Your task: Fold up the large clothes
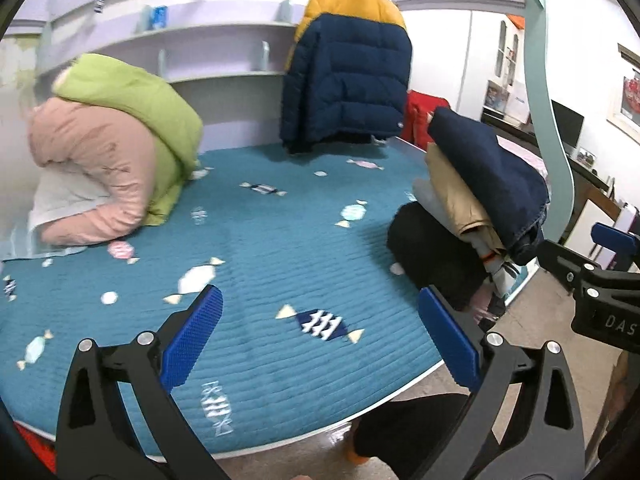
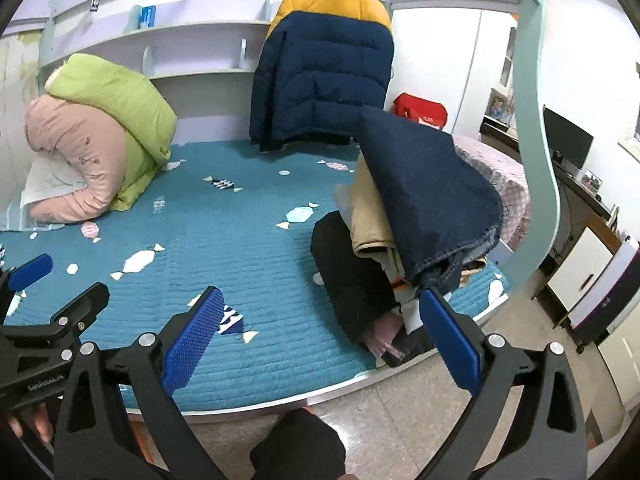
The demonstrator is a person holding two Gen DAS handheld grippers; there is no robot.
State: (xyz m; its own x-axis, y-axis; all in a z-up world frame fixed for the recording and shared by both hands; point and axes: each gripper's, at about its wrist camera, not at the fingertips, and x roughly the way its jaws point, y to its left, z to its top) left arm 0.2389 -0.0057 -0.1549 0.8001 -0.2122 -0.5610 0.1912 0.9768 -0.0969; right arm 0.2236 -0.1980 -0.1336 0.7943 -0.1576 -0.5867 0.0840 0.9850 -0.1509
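A stack of folded clothes (image 1: 472,200) sits on the right of the teal quilted bed (image 1: 260,240): dark denim on top, tan and grey below, a black garment at the bottom. It also shows in the right wrist view (image 2: 424,200), on the bed (image 2: 240,240). A navy and yellow puffer jacket (image 1: 348,72) hangs at the back, also in the right wrist view (image 2: 324,68). My left gripper (image 1: 320,340) is open and empty above the bed's front edge. My right gripper (image 2: 320,340) is open and empty, just left of the stack.
A pile of pink and green bedding (image 1: 112,152) lies at the bed's back left. White shelves (image 1: 200,48) run along the wall. A pale green bed post (image 1: 548,120) stands at the right. A desk with a monitor (image 2: 568,140) is beyond it.
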